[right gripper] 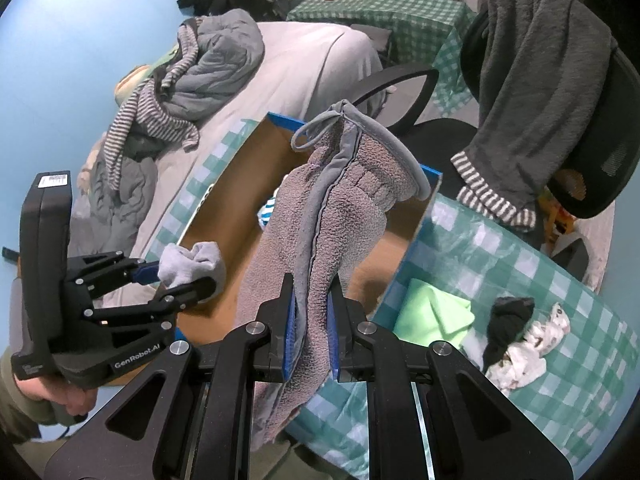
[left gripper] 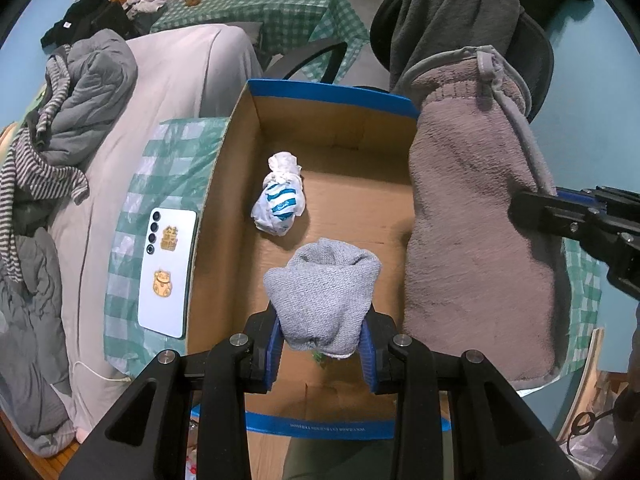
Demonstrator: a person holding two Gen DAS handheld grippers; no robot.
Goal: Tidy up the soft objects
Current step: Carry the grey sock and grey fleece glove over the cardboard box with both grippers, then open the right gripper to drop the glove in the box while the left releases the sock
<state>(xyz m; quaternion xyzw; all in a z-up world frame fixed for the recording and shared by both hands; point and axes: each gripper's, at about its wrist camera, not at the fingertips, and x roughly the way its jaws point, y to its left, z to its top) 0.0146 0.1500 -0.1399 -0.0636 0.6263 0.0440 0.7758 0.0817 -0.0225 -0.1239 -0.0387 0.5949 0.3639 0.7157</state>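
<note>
The left tongs [left gripper: 324, 354] pinch a grey sock [left gripper: 324, 296] over the box [left gripper: 332, 98]. The right tongs [right gripper: 312, 336] are clamped on a towel [right gripper: 336, 216].

The right gripper [right gripper: 311, 330] pinches a brown towel [right gripper: 332, 216] over a cardboard box [right gripper: 404, 280], while the left gripper [right gripper: 188, 276] clamps a grey sock [right gripper: 192, 266] beside it. A green cloth [right gripper: 434, 312] lies on the checked table [right gripper: 520, 264].
</note>
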